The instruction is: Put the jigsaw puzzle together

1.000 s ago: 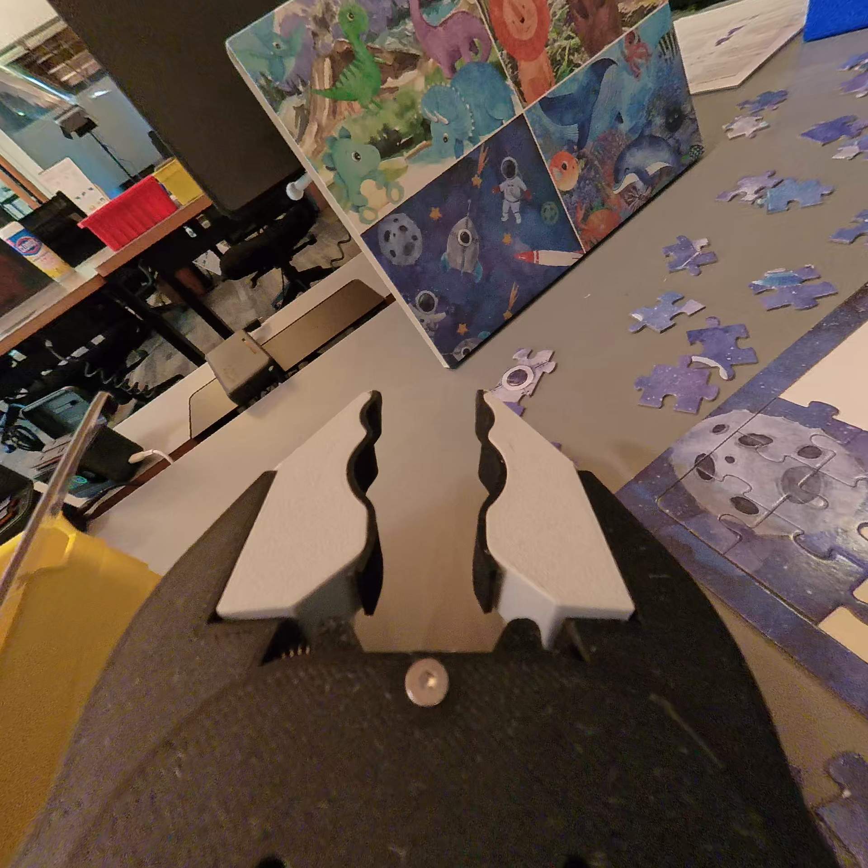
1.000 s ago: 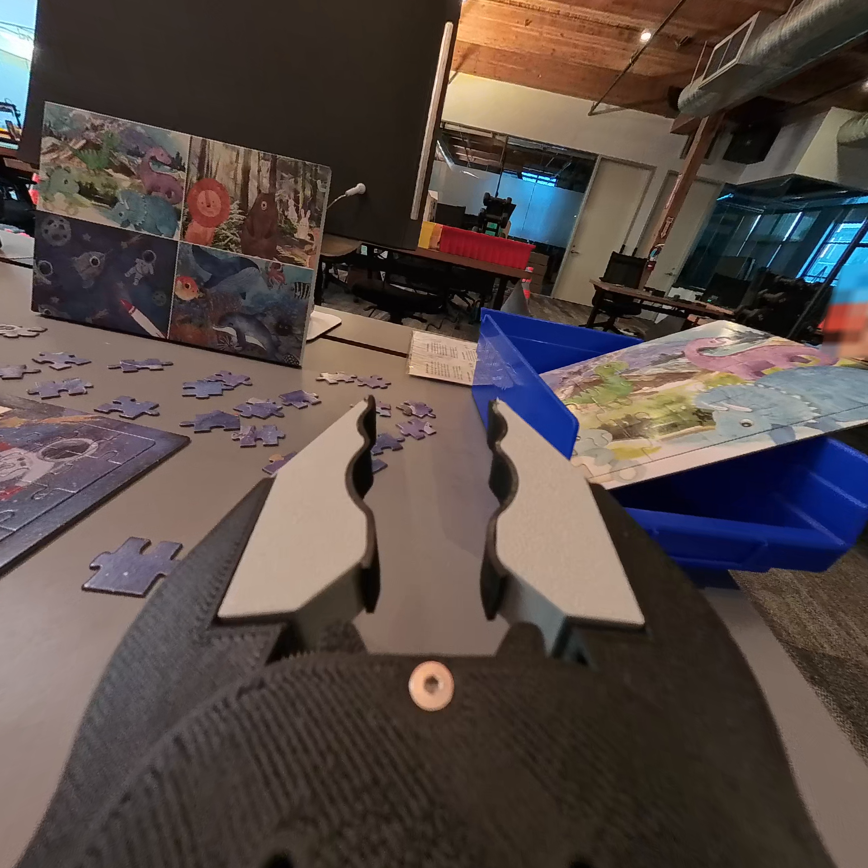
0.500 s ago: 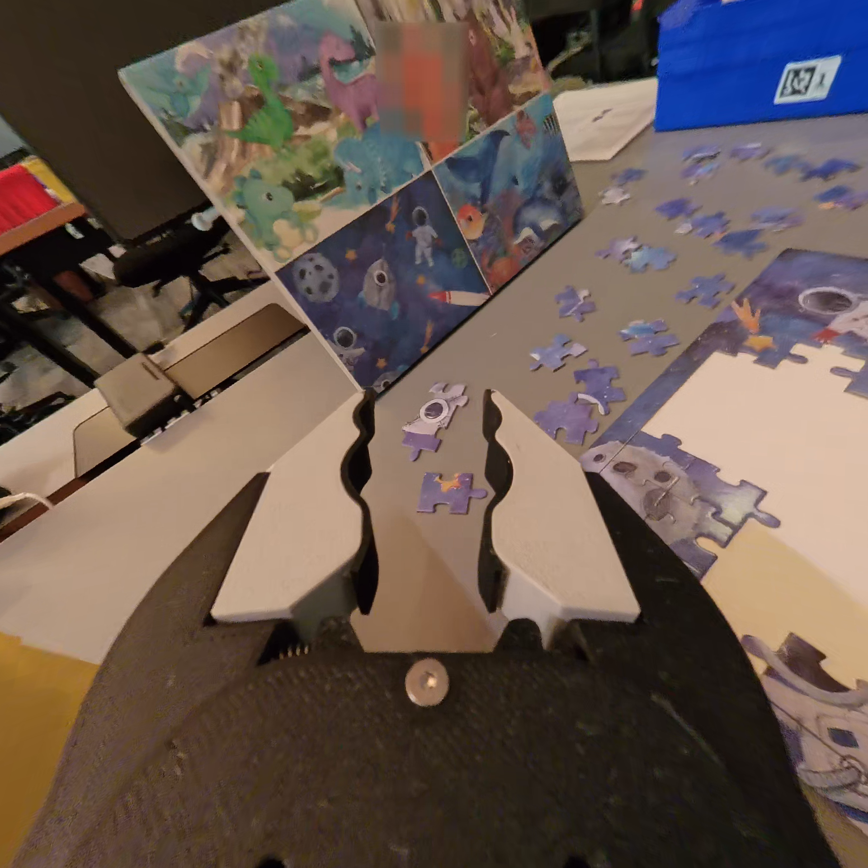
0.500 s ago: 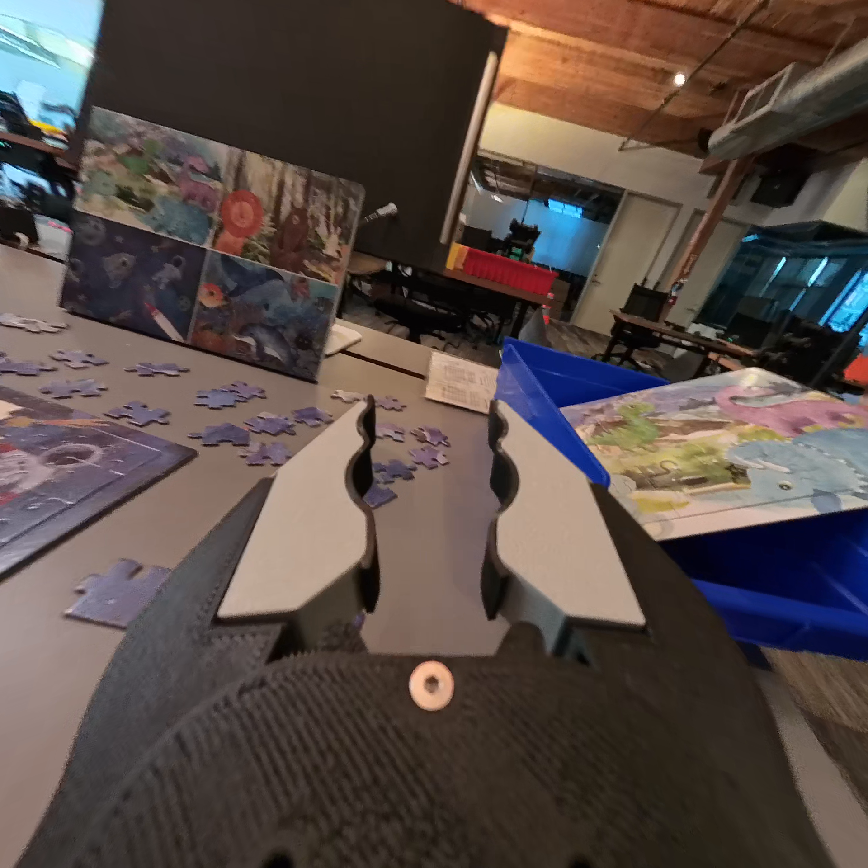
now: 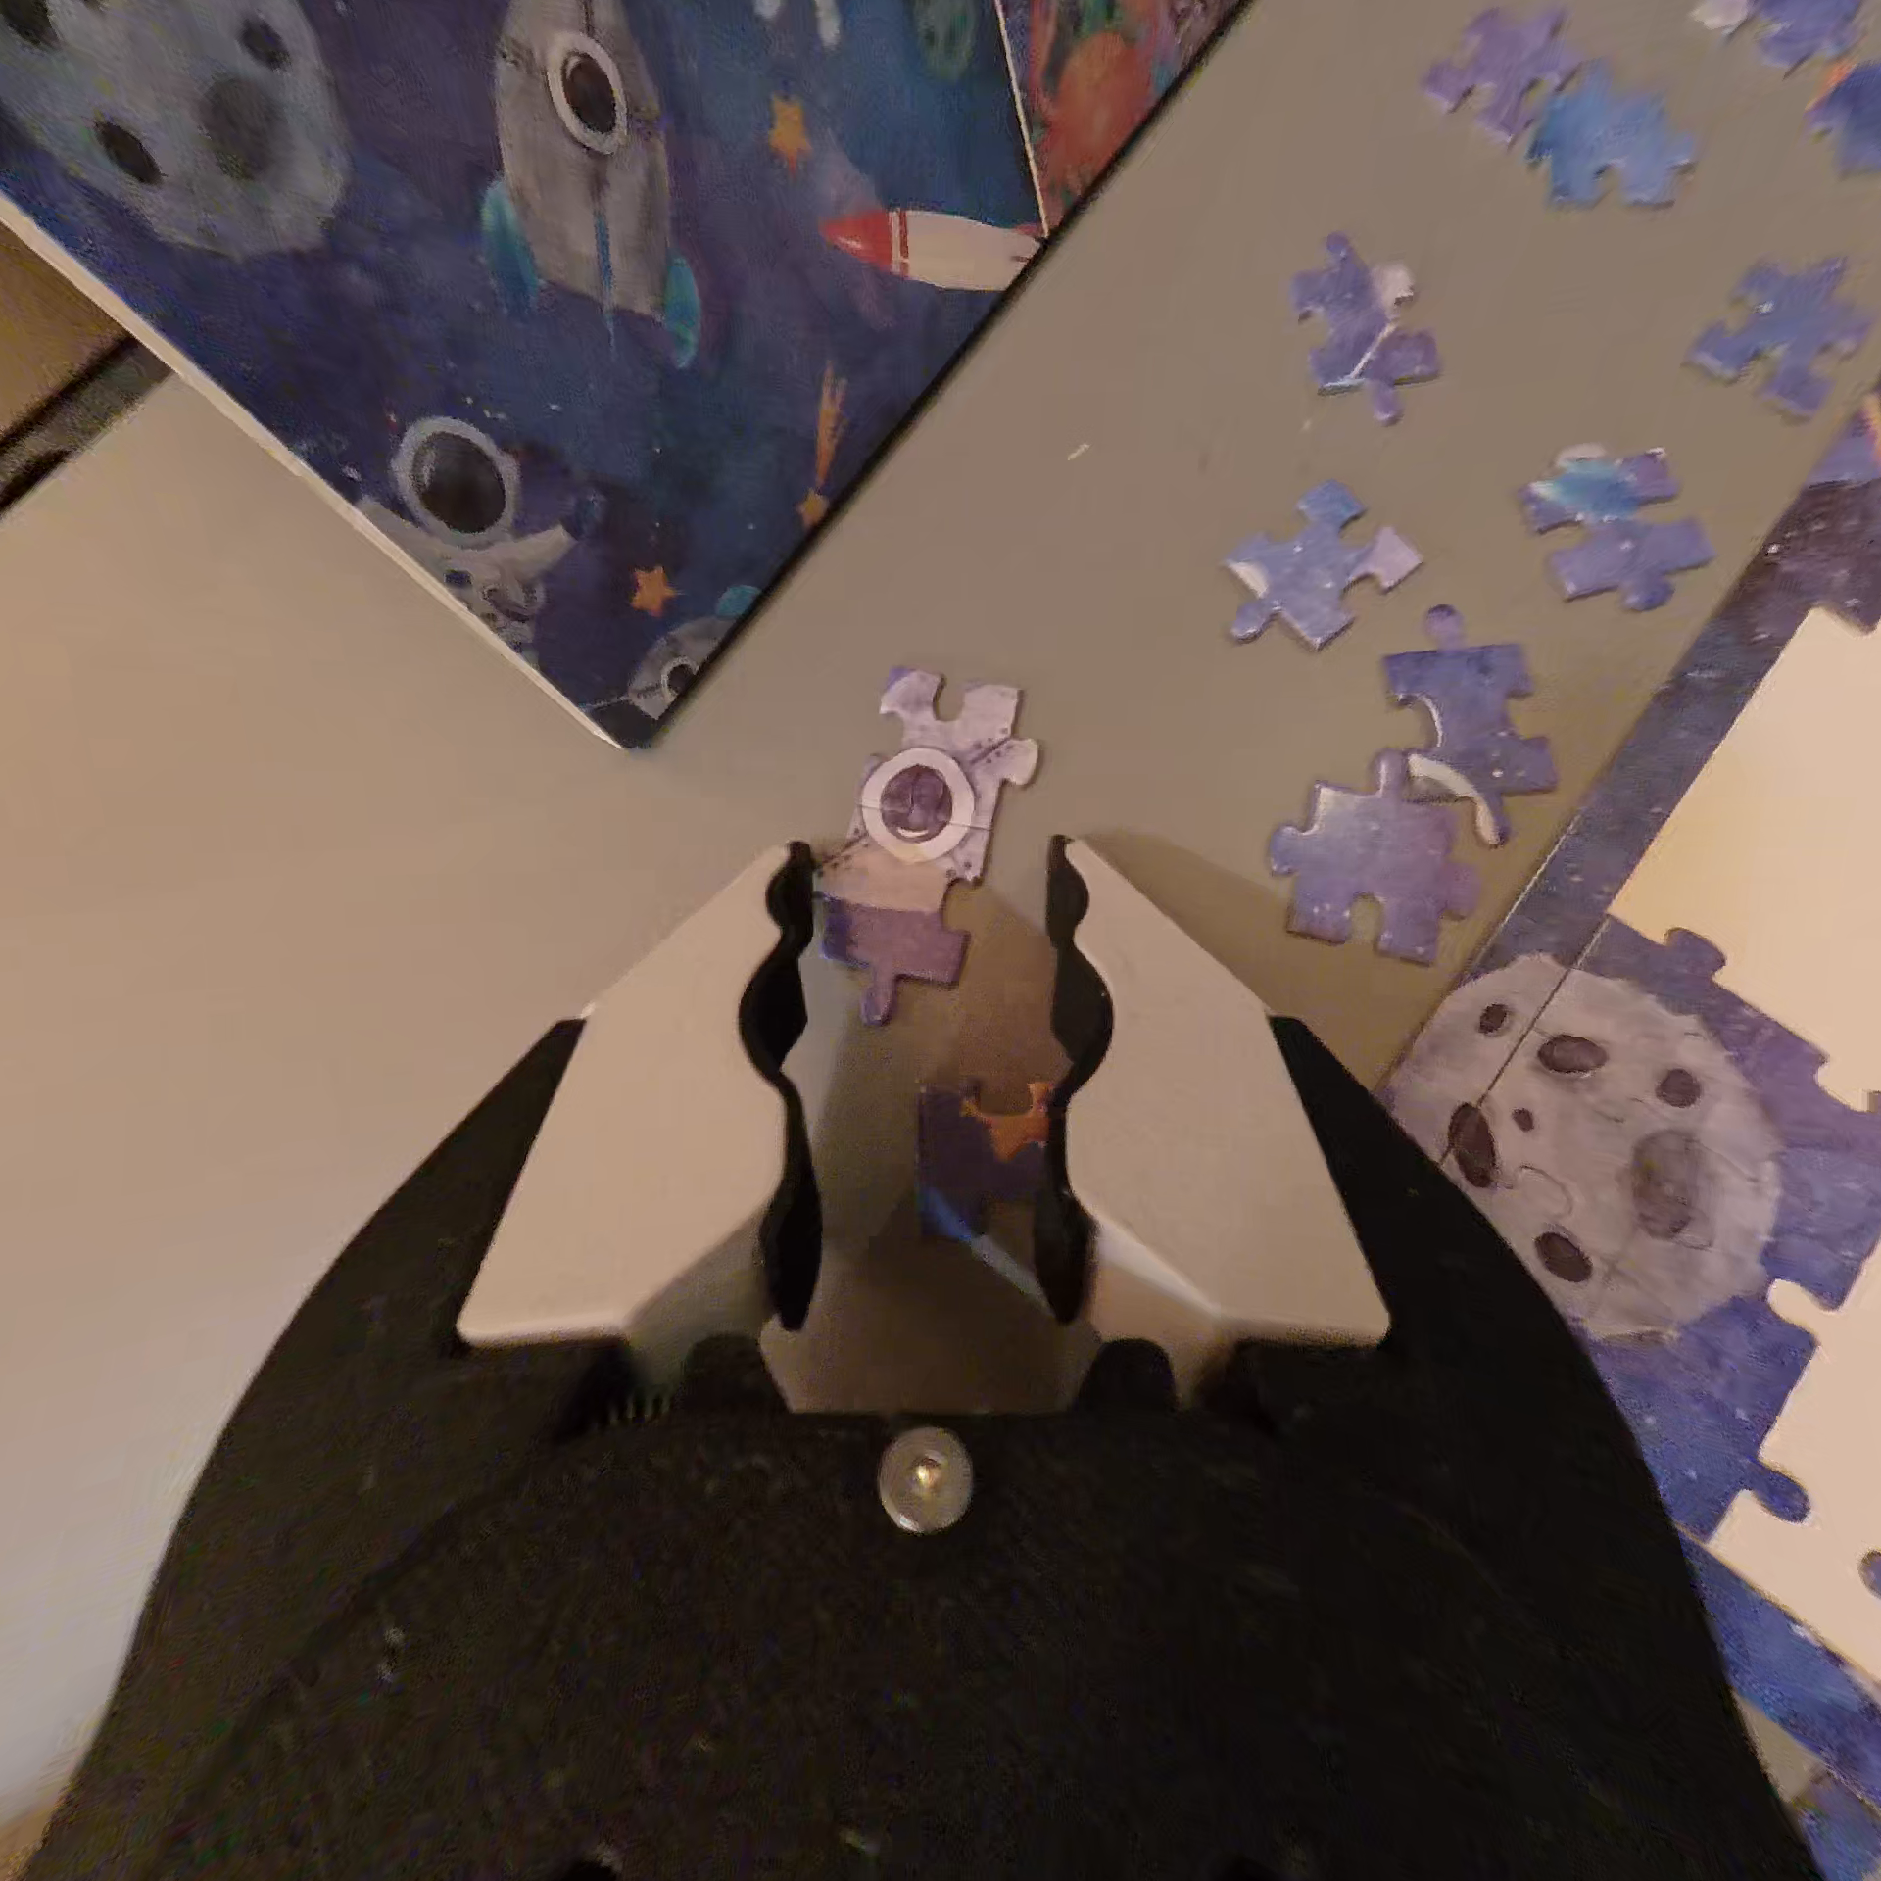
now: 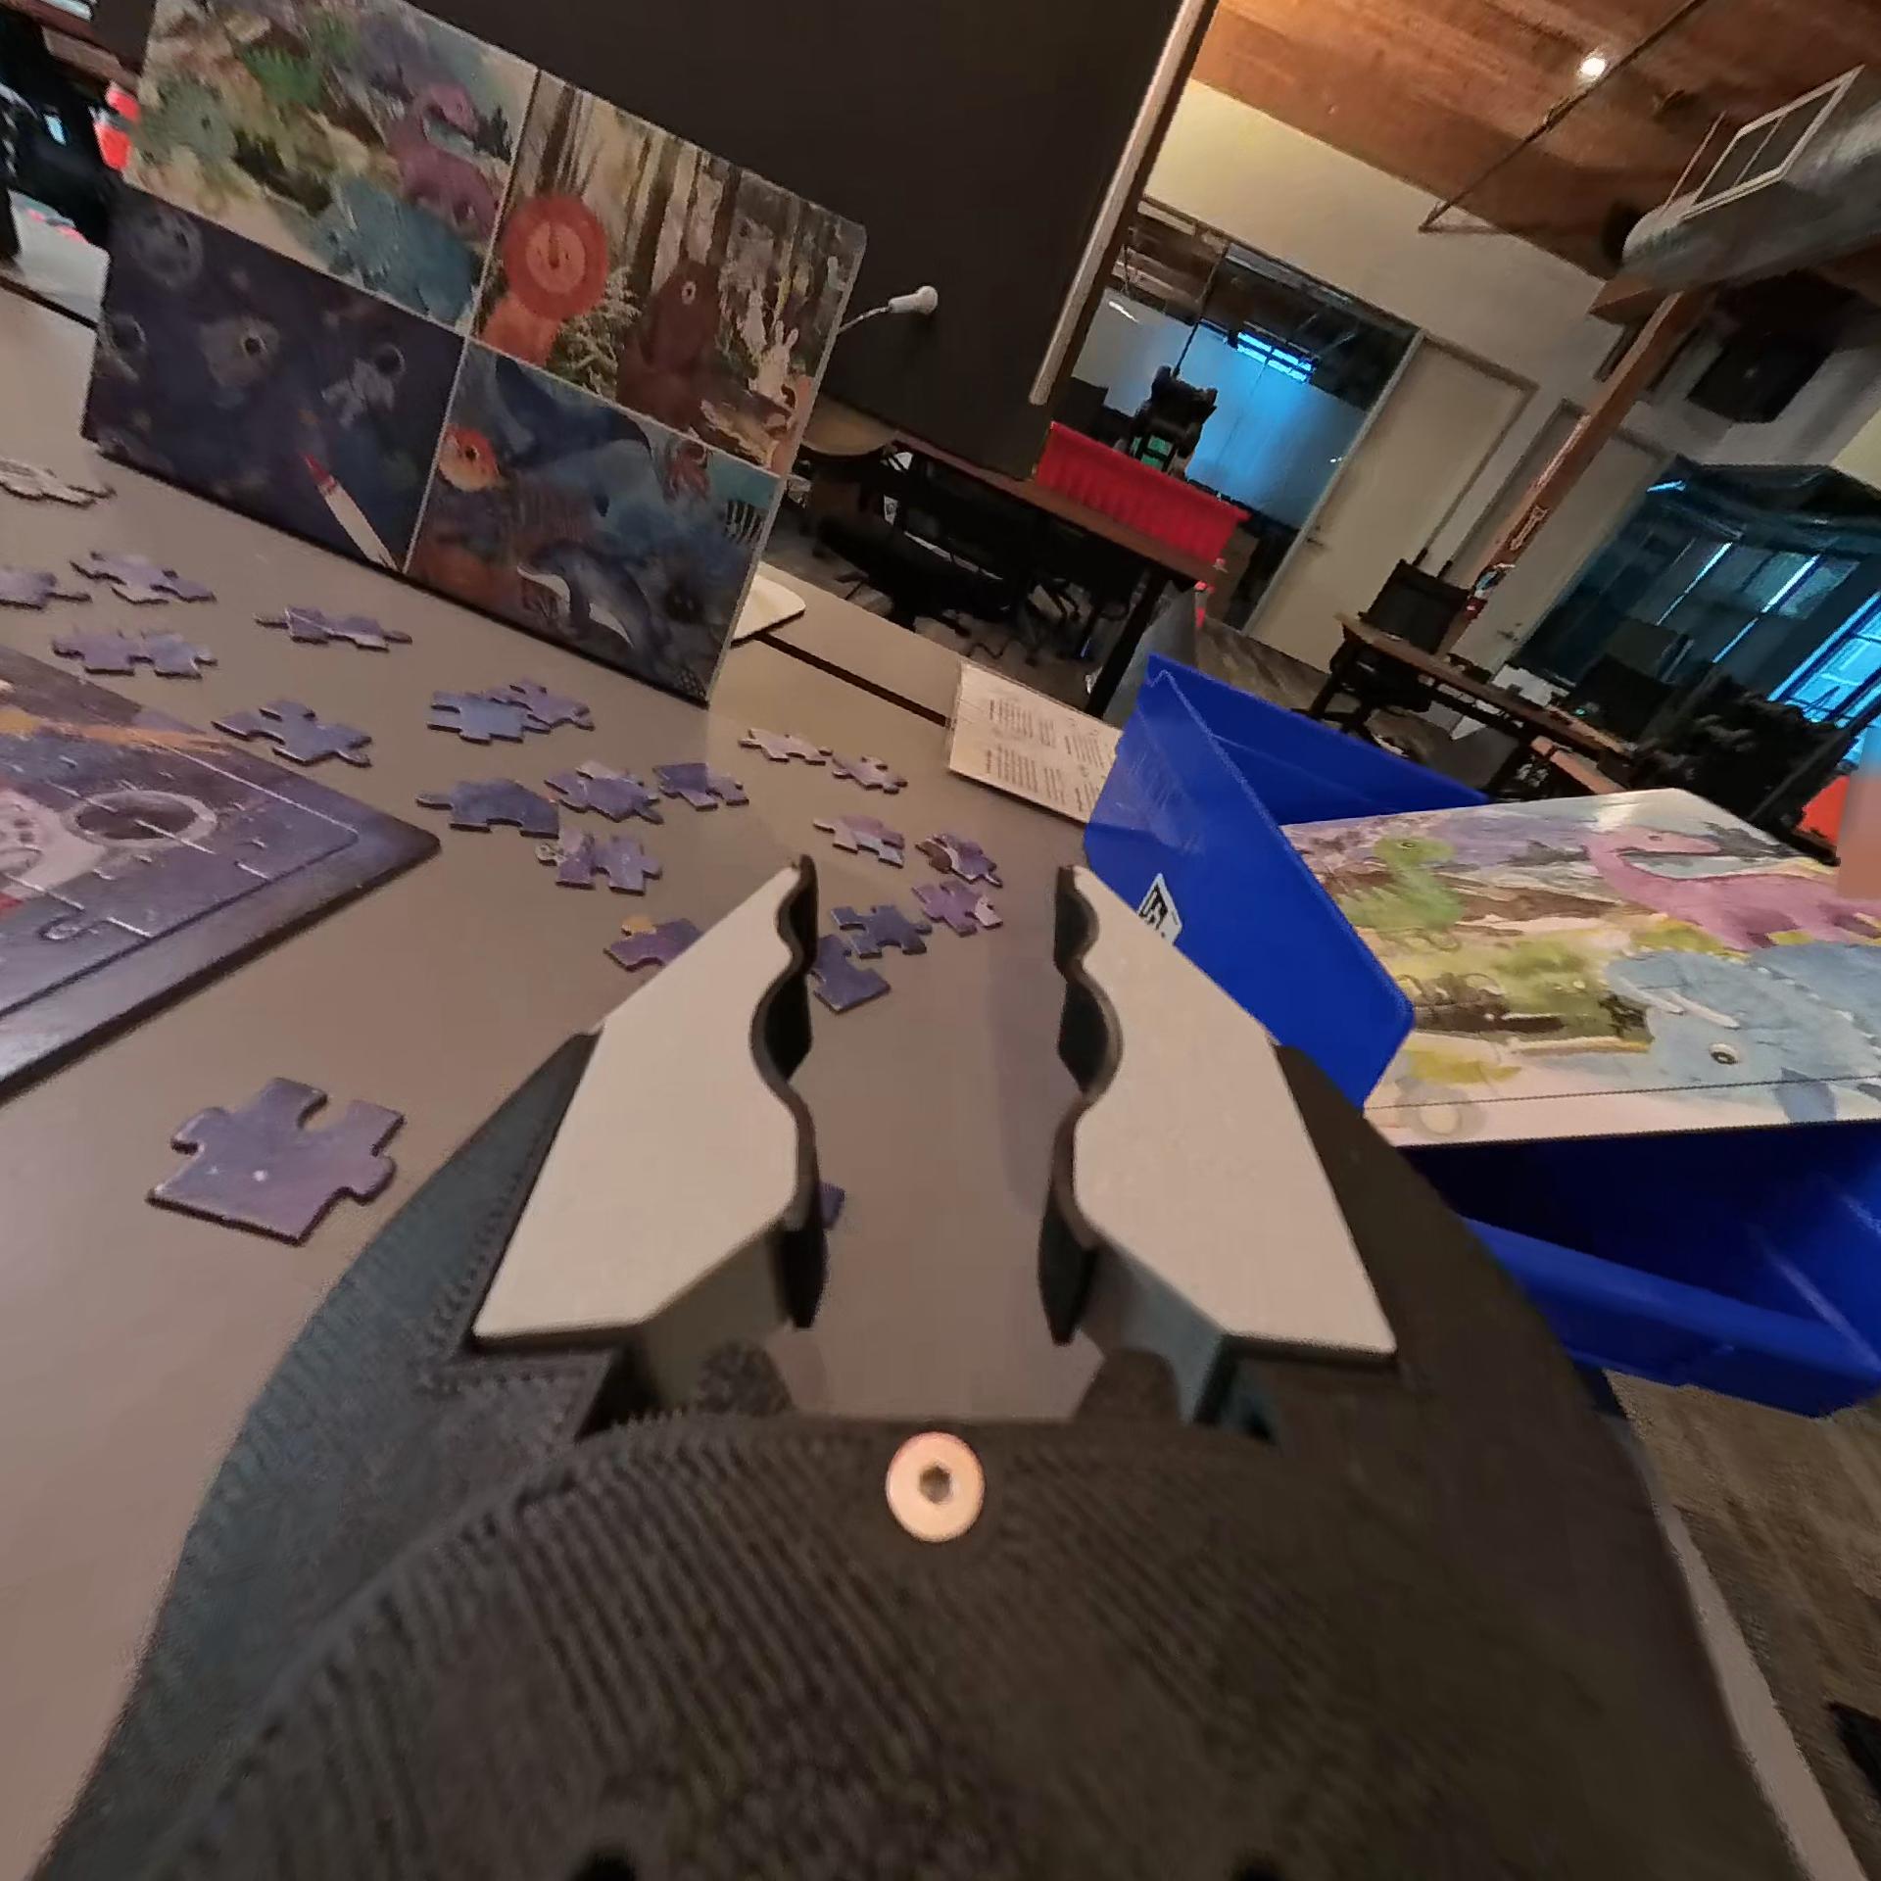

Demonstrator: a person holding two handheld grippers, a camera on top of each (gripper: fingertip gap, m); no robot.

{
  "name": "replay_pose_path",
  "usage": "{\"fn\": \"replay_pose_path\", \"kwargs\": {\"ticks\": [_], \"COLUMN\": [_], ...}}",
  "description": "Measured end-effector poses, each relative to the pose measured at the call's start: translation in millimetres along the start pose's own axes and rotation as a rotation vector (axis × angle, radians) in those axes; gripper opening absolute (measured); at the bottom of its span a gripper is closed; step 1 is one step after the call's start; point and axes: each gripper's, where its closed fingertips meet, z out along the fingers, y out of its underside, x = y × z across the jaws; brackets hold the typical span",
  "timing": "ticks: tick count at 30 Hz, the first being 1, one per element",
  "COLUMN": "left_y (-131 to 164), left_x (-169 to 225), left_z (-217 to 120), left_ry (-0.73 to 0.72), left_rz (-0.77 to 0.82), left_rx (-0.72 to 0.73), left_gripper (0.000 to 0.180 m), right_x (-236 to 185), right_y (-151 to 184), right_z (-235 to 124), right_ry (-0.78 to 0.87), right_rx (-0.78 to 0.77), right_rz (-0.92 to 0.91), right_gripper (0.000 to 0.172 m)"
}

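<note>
Purple and pale, the joined pair of puzzle pieces [image 5: 921, 845] with a round window lies flat on the grey bench [image 5: 254, 814], just past the left claw [image 5: 928, 865]. Its long axis runs roughly along the fingers, leaning toward the left fingertip [image 5: 789, 875], which overlaps its edge. A darker piece with an orange mark [image 5: 982, 1150] sits deeper between the fingers, close to the right one. This claw stands open, pads pressing on nothing. The propped picture board [image 5: 509, 305] is up-left; the half-built puzzle [image 5: 1629, 1120] is to the right. Compared with half a second ago the camera is much lower and closer, and both pieces sit further in.

Grey bench [image 6: 305, 1323] fills the right wrist view. The right claw [image 6: 934, 896] is open and empty, low over bare bench, with loose pieces [image 6: 875, 926] ahead and a blue bin [image 6: 1272, 916] to its right. The view has tilted and moved slightly forward. The left claw is the nearer to the windowed pair.
</note>
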Motion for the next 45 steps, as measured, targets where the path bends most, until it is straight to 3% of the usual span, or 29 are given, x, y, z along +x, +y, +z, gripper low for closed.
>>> {"fn": "replay_pose_path", "kwargs": {"ticks": [3,7,8,9,10,13,18,32,37,45], "left_y": [0,0,-1,-3,-4,-3,0,9,13,10], "left_x": [0,0,0,0,0,1,0,-17,-26,-33], "left_z": [-1,-1,-2,-3,-5,-7,-7,-13,-10,-13], "left_ry": [0.004,-0.014,-0.022,-0.035,-0.05,-0.054,-0.097,-0.144,-0.141,-0.077], "left_rz": [-0.011,0.007,0.018,0.033,0.046,0.059,0.095,-0.056,-0.145,-0.268], "left_rx": [0.004,0.004,0.01,0.027,0.043,0.042,0.03,0.015,-0.008,0.035], "left_gripper": [0.033,0.033,0.028,0.003,0.0,0.008,0.041,0.057,0.074,0.055], "right_x": [3,3,3,3,2,1,0,0,2,-1], "right_y": [5,6,6,7,7,8,9,10,10,13], "right_z": [3,5,5,5,6,7,7,8,8,11], "right_ry": [0.009,0.002,0.002,0.002,0.002,0.002,0.011,0.028,0.033,0.037], "right_rx": [-0.027,-0.036,-0.037,-0.038,-0.04,-0.049,-0.055,-0.066,-0.059,-0.082], "right_rz": [-0.015,-0.012,-0.015,-0.018,-0.022,-0.033,-0.053,-0.09,-0.073,-0.118], "right_gripper": [0.045,0.043,0.043,0.042,0.042,0.042,0.041,0.038,0.036,0.034]}}
